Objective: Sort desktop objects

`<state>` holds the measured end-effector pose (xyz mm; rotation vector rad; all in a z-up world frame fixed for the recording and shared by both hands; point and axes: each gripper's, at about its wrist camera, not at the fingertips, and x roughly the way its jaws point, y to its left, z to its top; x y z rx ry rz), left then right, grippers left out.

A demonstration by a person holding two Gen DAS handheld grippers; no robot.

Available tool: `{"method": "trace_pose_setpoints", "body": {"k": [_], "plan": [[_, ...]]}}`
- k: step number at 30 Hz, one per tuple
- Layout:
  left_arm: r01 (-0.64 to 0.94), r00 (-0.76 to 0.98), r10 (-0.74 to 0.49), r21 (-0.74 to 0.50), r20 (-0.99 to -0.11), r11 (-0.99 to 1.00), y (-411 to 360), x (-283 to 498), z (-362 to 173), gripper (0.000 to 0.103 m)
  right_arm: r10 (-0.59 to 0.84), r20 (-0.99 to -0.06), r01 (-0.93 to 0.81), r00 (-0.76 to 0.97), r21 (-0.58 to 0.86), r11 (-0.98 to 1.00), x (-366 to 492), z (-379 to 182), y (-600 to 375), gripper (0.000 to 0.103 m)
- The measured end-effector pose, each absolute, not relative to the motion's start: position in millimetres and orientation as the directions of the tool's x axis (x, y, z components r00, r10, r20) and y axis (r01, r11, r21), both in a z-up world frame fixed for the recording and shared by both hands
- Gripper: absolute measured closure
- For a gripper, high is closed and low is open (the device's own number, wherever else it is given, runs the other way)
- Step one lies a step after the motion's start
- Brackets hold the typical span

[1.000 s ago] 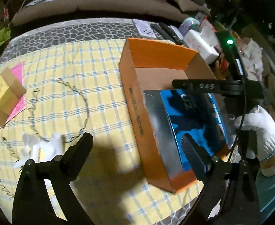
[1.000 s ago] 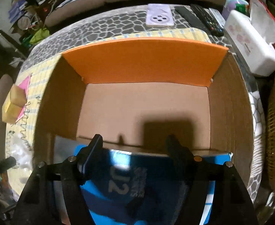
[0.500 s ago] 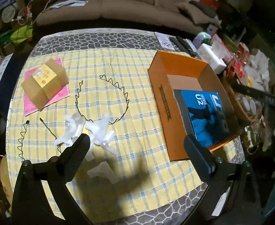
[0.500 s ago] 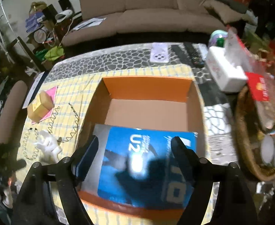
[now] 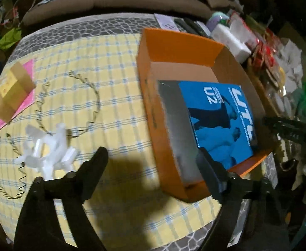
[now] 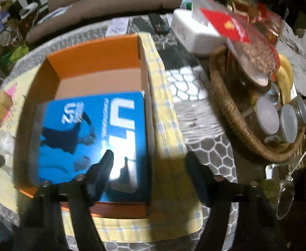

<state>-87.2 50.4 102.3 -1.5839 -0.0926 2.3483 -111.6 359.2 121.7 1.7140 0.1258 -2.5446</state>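
Blue box (image 5: pixel 217 117) lies inside the orange box (image 5: pixel 151 106), at the near end. Half a second back the left gripper (image 5: pixel 153 159) sat higher and farther off; now it is lower and closer, with the orange box at 3 o'clock and the white clips (image 5: pixel 48 148) at 9 o'clock. Its jaws have just been closing, but they stand apart with nothing between them. The right gripper (image 6: pixel 148 159) has slid right, over the orange box's right wall. Its jaws have been closing too, and hold nothing. The basket (image 6: pixel 232 113) now shows at 3 o'clock.
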Motion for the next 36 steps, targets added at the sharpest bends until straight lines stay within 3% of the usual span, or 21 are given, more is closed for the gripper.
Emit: {"method": "trace_pose_setpoints", "body": {"k": [1,3,7,11,14,32,34,36], "plan": [[-0.219,-0.333,0.282,-0.217,-0.900,-0.951,54.9,-87.4,98.4,0.041,-0.021,-0.932,0.104,-0.363,-0.018,-0.994,-112.2,116.7,361.3,0.050],[-0.224,-0.303,0.280,-0.217,-0.911,-0.950,63.3,-88.2,89.7,0.057,-0.044,-0.941,0.108,-0.337,0.008,-0.994,-112.3,106.3,364.4,0.072],[-0.231,-0.267,0.275,-0.216,-0.924,-0.949,70.4,-84.7,75.0,0.064,-0.077,-0.947,0.123,-0.311,0.040,-0.992,-110.2,94.0,365.4,0.087],[-0.265,-0.258,0.305,-0.236,-0.917,-0.935,77.2,-75.4,73.2,0.078,-0.062,-0.946,0.142,-0.317,0.018,-0.990,-106.1,93.8,357.5,0.086],[-0.280,-0.279,0.255,-0.176,-0.926,-0.944,84.7,-64.9,76.3,0.078,-0.055,-0.948,0.163,-0.315,0.003,-0.987,-102.0,95.2,349.0,0.083],[-0.258,-0.255,0.270,-0.204,-0.928,-0.944,52.6,-3.0,81.5,0.077,-0.042,-0.953,0.235,-0.301,-0.031,-0.971,-64.3,94.0,313.4,0.079],[-0.254,-0.241,0.291,-0.229,-0.926,-0.940,49.1,-2.3,81.8,0.076,-0.048,-0.951,0.233,-0.305,-0.025,-0.972,-63.3,95.0,313.7,0.071],[-0.259,-0.237,0.313,-0.251,-0.920,-0.933,42.6,-2.9,86.7,0.070,-0.072,-0.945,0.226,-0.320,-0.002,-0.974,-61.7,101.6,313.0,0.050]]}}
